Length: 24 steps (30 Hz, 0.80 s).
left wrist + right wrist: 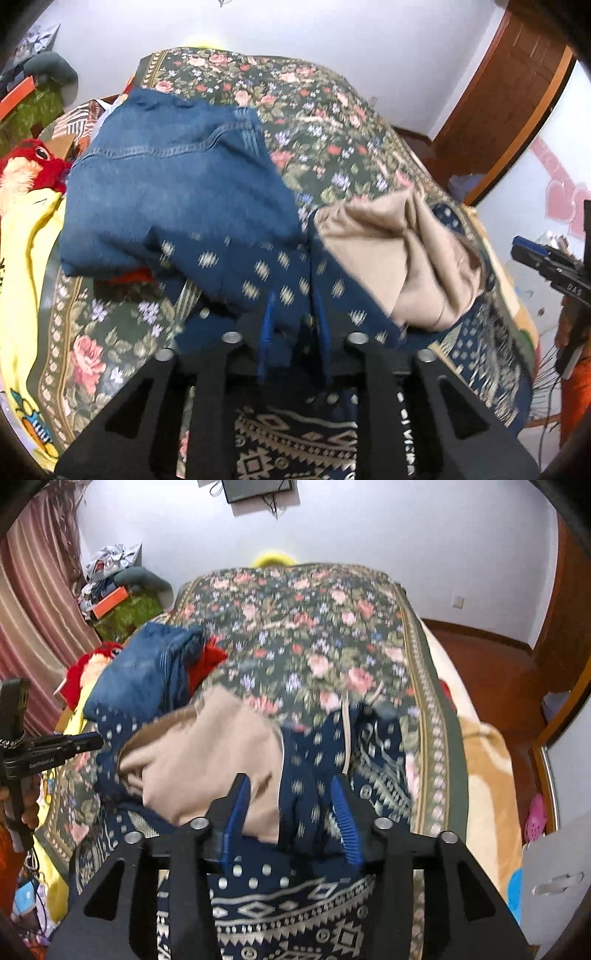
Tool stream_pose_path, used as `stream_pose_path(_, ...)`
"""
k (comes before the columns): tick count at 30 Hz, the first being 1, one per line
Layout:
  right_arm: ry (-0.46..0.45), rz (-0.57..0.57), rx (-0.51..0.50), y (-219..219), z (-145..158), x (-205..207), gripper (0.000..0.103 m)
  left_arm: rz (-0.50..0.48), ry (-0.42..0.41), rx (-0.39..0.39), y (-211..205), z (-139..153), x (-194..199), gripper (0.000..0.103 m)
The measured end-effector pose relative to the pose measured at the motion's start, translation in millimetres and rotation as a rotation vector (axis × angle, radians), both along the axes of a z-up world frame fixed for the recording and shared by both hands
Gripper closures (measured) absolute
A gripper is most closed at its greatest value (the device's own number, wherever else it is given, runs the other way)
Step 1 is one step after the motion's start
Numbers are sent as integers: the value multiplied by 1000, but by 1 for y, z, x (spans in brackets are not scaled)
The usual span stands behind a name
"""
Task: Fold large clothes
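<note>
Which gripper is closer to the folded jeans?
Left. The left gripper is just below the folded jeans; the right gripper sits past the beige garment, farther away.

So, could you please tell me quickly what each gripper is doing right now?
Left gripper: jaws apart, navy patterned cloth between them, grip unclear.
Right gripper: open, same cloth loose between the fingers.

bare floral bedspread (314,635) ahead, folded jeans (173,173) crowding left edge
</note>
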State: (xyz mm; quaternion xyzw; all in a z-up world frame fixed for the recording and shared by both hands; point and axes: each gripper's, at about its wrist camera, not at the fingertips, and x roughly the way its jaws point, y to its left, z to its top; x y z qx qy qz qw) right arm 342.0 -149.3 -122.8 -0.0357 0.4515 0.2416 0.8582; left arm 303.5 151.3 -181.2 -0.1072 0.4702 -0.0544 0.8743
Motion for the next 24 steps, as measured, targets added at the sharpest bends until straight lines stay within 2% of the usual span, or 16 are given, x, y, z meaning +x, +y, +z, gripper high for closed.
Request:
stream_pose_path(3,22,3,7,8,-6,14,58,-5,4,-34,-2,0,14,74)
stream_pose_path(9,149,1,30,20,-41,43,58,-25,53,-75,-14,-18,35,74)
stream_pose_path(13,227,-9,45,22,-64,56,58,-53,78,-73,-26,-32,48,74)
stream_pose_path(19,235,-1,52,25,-75,68,58,-53,121,-57,-32,-54,67,74)
stream_pose_path(21,240,11,56,29,-76,71,71,-49,131,-59,-33,-59,71,74)
stream_pose_path(22,252,17,57,31,-78,72,83,-47,135,-59,-34,-61,73,74)
stream_pose_path(23,262,23,56,33,-80,75,89,-50,138,-57,-35,-62,75,77)
stream_pose_path(24,264,23,54,35,-79,75,89,-59,133,-52,-36,-62,76,90)
